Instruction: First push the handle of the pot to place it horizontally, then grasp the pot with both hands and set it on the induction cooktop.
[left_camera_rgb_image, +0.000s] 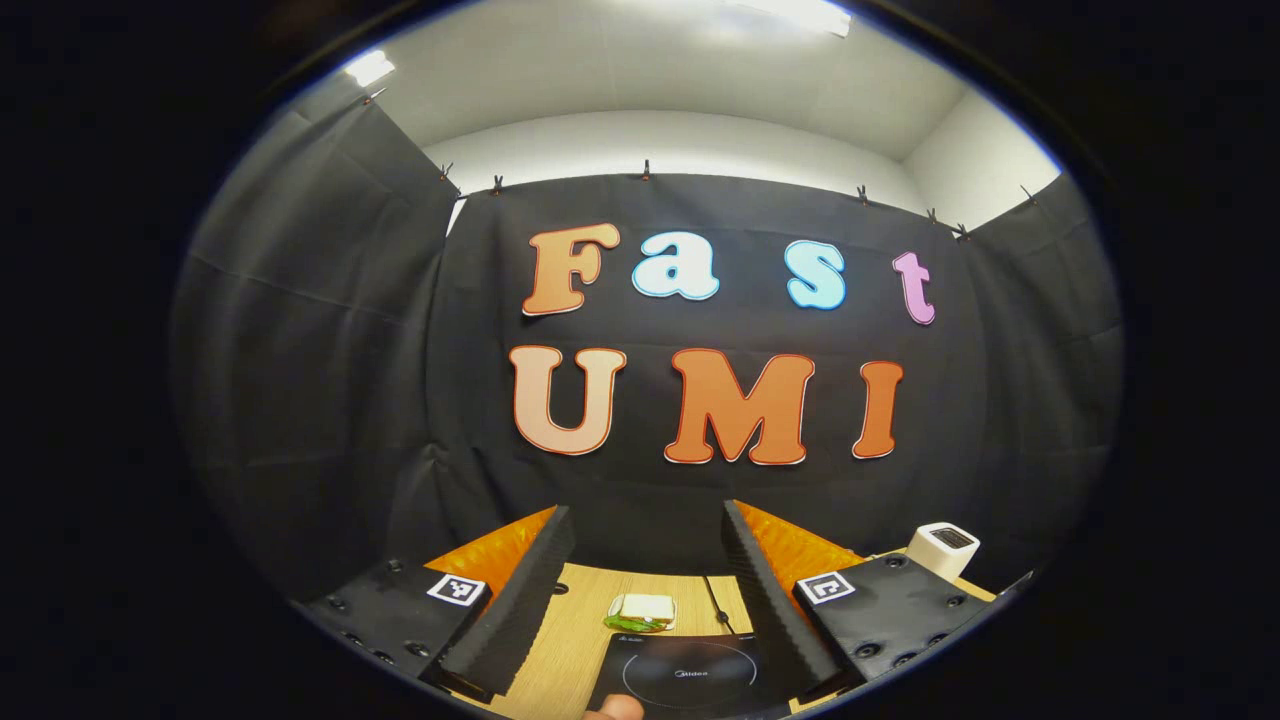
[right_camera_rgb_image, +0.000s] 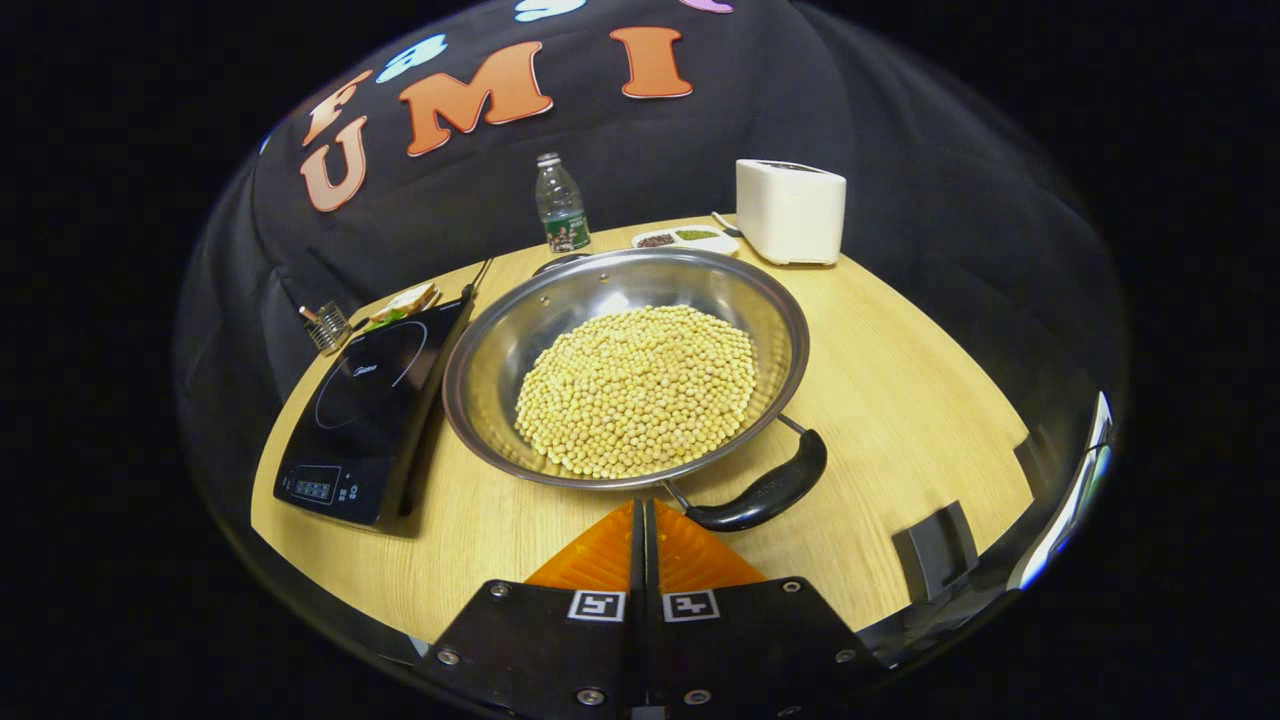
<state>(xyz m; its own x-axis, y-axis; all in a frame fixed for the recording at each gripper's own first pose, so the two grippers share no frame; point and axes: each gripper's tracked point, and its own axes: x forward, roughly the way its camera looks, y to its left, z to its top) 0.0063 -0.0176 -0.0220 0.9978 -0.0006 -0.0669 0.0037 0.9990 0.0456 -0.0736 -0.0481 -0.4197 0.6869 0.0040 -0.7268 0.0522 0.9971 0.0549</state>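
Note:
In the right gripper view a wide steel pot (right_camera_rgb_image: 500, 345) full of yellow soybeans (right_camera_rgb_image: 640, 385) sits mid-table, its black handle (right_camera_rgb_image: 765, 490) at the near right of the rim. My right gripper (right_camera_rgb_image: 643, 515) is shut with nothing between its fingers, its tip just left of the handle's near end, close to the rim. The black induction cooktop (right_camera_rgb_image: 365, 410) lies left of the pot, touching or nearly touching it. In the left gripper view my left gripper (left_camera_rgb_image: 645, 530) is open, raised and level, with the cooktop (left_camera_rgb_image: 690, 672) low between its fingers.
A white toaster (right_camera_rgb_image: 790, 210), a water bottle (right_camera_rgb_image: 560, 205) and a small dish of beans (right_camera_rgb_image: 685, 238) stand behind the pot. A sandwich (right_camera_rgb_image: 405, 300) and a wire holder (right_camera_rgb_image: 328, 325) sit beyond the cooktop. Bare wooden table (right_camera_rgb_image: 920, 400) lies right of the pot.

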